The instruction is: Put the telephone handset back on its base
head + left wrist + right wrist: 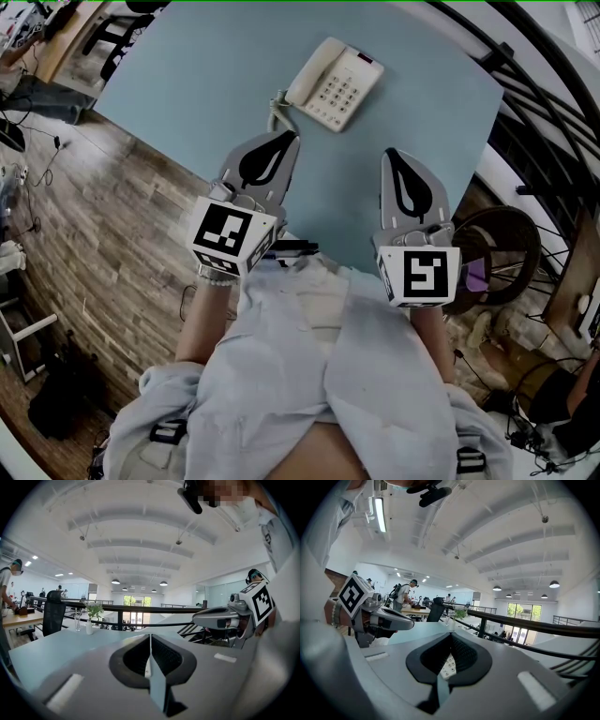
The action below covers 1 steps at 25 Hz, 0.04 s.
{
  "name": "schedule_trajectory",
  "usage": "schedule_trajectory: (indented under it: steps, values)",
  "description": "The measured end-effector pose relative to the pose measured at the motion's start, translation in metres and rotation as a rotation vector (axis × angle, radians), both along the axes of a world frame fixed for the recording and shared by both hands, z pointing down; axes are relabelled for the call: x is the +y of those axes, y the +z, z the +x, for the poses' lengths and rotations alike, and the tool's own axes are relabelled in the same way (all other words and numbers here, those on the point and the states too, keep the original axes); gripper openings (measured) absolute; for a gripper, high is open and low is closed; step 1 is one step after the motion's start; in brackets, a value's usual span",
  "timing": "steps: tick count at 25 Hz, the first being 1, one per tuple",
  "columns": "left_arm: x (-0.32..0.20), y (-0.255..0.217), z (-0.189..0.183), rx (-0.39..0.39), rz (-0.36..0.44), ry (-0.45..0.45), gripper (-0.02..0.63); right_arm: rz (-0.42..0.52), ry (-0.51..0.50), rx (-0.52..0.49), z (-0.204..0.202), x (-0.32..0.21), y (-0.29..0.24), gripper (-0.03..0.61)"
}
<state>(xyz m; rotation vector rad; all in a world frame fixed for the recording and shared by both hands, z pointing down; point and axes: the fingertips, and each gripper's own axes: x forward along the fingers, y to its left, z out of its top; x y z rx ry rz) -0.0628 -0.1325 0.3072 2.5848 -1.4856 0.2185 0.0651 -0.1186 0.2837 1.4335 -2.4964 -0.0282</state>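
Note:
A cream telephone (333, 84) sits on the pale blue table (206, 84), towards its far side. Its handset (307, 73) lies along the left side of the base, and a coiled cord (278, 112) hangs off its near end. Both grippers hover over the table's near part, short of the phone. My left gripper (284, 139) (150, 638) is shut with nothing in it, its tip close to the cord. Further right, my right gripper (392, 155) (451, 637) is also shut and empty. The phone's keypad (449, 666) peeks through below the right gripper's jaws.
A black railing (525, 103) runs along the table's right side, with a round dark stool (502, 246) below it. Wood floor (103, 216) lies to the left, and a black chair (54, 613) stands at the far end. A small vase with a plant (90, 619) stands on the table.

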Motion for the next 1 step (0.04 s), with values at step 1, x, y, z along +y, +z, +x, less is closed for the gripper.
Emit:
schedule_trajectory:
  steps: [1]
  values:
    - [-0.0007,0.0006,0.0000,-0.001,-0.002,0.000,0.014,-0.002,-0.003,0.005,-0.0006,-0.0005,0.0000,0.005]
